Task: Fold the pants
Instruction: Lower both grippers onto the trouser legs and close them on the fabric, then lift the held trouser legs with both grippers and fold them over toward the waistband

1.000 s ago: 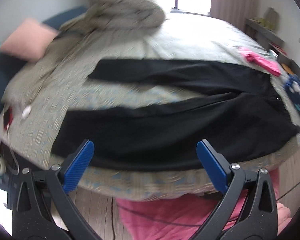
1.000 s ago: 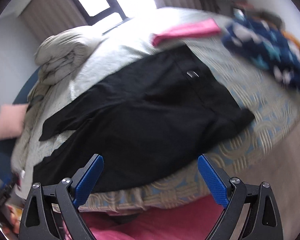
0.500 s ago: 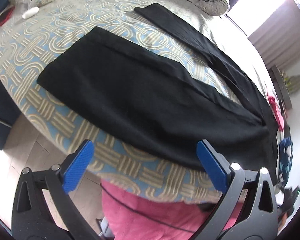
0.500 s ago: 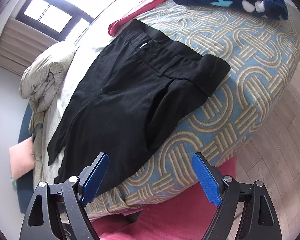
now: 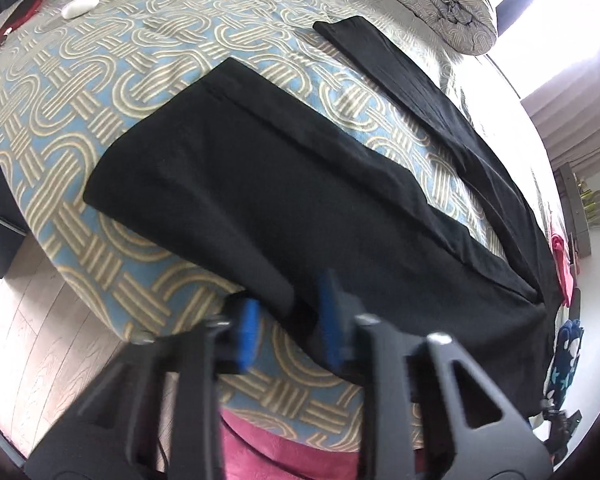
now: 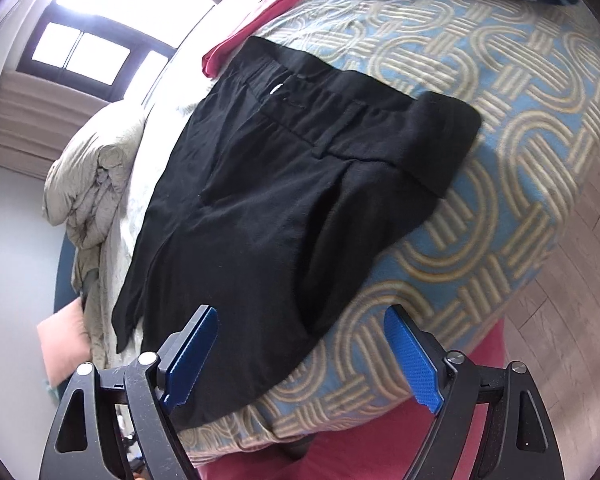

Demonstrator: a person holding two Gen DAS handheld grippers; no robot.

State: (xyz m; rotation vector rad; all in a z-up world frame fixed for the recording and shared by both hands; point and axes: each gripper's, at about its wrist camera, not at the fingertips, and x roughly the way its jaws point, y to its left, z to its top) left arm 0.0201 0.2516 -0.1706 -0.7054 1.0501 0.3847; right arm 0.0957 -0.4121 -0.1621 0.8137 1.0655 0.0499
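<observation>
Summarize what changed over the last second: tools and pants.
The left tool came down to the near edge of the black pants and closed from wide open onto a pinch of the near leg's fabric. The right tool moved in over the hip side but is still open, holding nothing. The pants stay spread flat on the patterned bedspread, legs apart.

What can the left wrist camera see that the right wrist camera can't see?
Only the left wrist view shows the two spread pant legs with their hems, a small white object beside a red object on the bed, and the left gripper closing on the near leg's edge. Only the right wrist view shows the waistband, the window and the open right gripper. Both show the black pants, the patterned bedspread and the rolled duvet.
</observation>
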